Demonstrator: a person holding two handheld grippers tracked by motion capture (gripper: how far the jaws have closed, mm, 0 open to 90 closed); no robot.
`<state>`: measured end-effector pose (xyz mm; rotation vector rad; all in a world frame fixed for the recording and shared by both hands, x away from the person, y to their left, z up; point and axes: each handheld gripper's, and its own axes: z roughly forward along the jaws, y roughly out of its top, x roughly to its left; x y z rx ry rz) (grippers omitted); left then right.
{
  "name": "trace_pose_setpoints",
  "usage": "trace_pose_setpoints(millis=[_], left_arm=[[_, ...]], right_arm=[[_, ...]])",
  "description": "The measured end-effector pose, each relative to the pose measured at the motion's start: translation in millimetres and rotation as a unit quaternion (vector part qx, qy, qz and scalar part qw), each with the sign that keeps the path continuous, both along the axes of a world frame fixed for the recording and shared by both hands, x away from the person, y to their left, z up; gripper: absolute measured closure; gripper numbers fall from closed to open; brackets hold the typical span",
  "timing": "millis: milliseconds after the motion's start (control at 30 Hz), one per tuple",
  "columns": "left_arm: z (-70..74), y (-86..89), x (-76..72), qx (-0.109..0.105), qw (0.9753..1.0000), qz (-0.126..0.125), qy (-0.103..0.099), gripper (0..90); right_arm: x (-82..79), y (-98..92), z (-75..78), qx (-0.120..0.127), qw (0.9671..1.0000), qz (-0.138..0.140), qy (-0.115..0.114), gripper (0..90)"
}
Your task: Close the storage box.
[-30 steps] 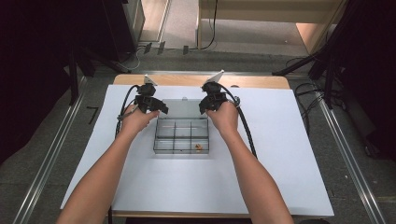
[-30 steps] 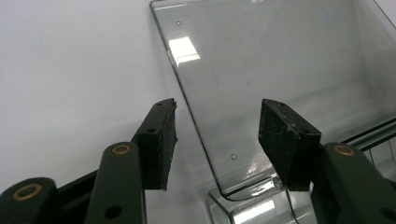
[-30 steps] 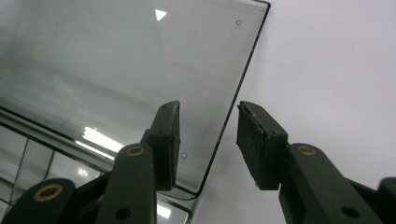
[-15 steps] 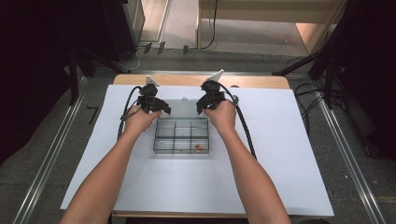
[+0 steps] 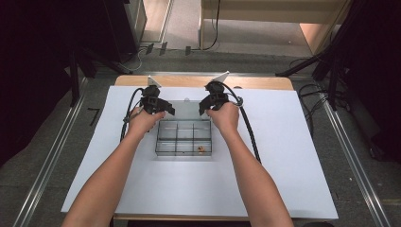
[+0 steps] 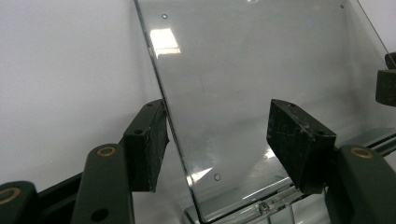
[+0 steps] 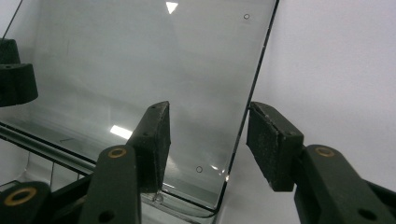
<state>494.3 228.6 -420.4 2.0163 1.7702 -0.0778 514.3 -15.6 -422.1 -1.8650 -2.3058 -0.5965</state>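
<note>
Left of frame centre in the high view, the left gripper [image 5: 158,108] straddles the left edge of the clear lid [image 6: 261,84], jaws wide apart, gripping nothing. The compartment box [image 5: 184,137] sits centre on the white table [image 5: 283,156]. Right of centre, the right gripper [image 5: 207,105] straddles the lid's right edge, jaws likewise apart.

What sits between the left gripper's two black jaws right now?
The left side edge of the clear plastic lid, raised off the clear compartment box, runs between the open jaws of the left gripper. The left gripper view shows it.
</note>
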Motion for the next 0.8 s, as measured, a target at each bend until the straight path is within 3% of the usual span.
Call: trace_pose_setpoints(millis=[200,300,533,667,800], left_arm=[[2.5,0.7,-0.8,0.004,0.9999,0.002,-0.009,41.9],[7.0,2.5,-1.9,-0.006,0.9997,0.006,-0.022,43.2],[18.8,4.8,-7.8,-0.013,0.9987,-0.002,-0.05,44.2],[27.1,6.8,-14.7,-0.015,0.9972,-0.017,-0.072,43.9],[33.6,7.0,-21.6,-0.02,0.9955,-0.016,-0.092,44.0]], right_arm=[[0.4,-3.5,-0.2,0.012,0.9999,-0.003,0.004,53.8],[0.0,-5.7,1.6,0.027,0.9996,-0.008,0.0,55.4],[-6.4,-6.6,13.3,0.02,0.9992,0.005,-0.034,57.1],[-14.9,-10.2,21.8,0.03,0.9978,0.01,-0.058,57.6],[-22.2,-12.7,27.9,0.037,0.9961,0.014,-0.079,57.7]])
